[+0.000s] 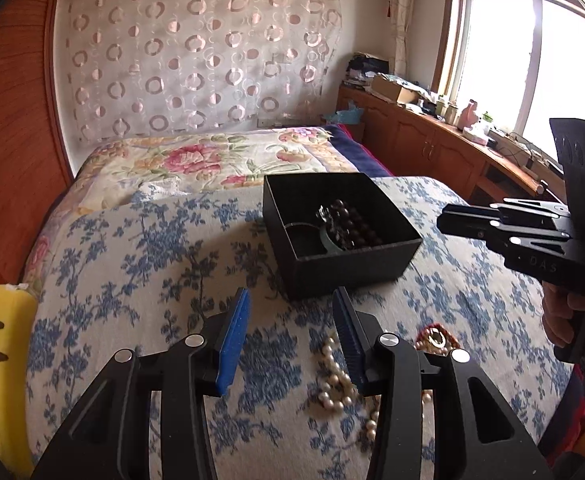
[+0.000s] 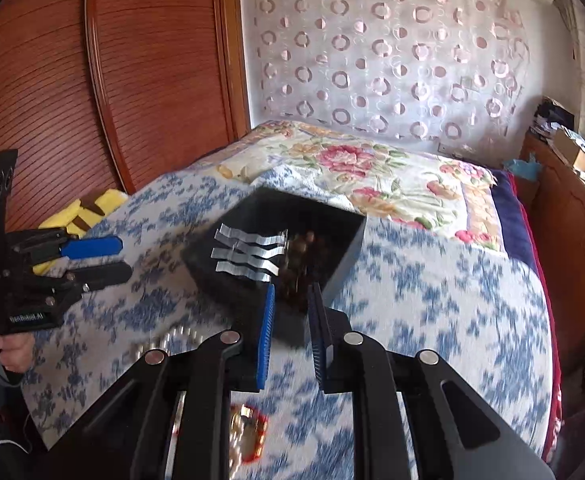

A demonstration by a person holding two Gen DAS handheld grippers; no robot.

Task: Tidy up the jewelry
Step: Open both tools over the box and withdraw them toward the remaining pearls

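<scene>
both grippers, left gripper (image 1: 290,316) and right gripper (image 2: 290,312), gape empty near cream pearl necklace (image 1: 338,384).

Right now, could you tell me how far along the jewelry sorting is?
Partly done. The black box already holds a dark bead bracelet and at least one other piece. Nothing is in hand: the left claw is open and empty, and the right claw looks empty over the box. Still lying on the bedspread: the pearl necklace and a red-and-gold piece.
</scene>
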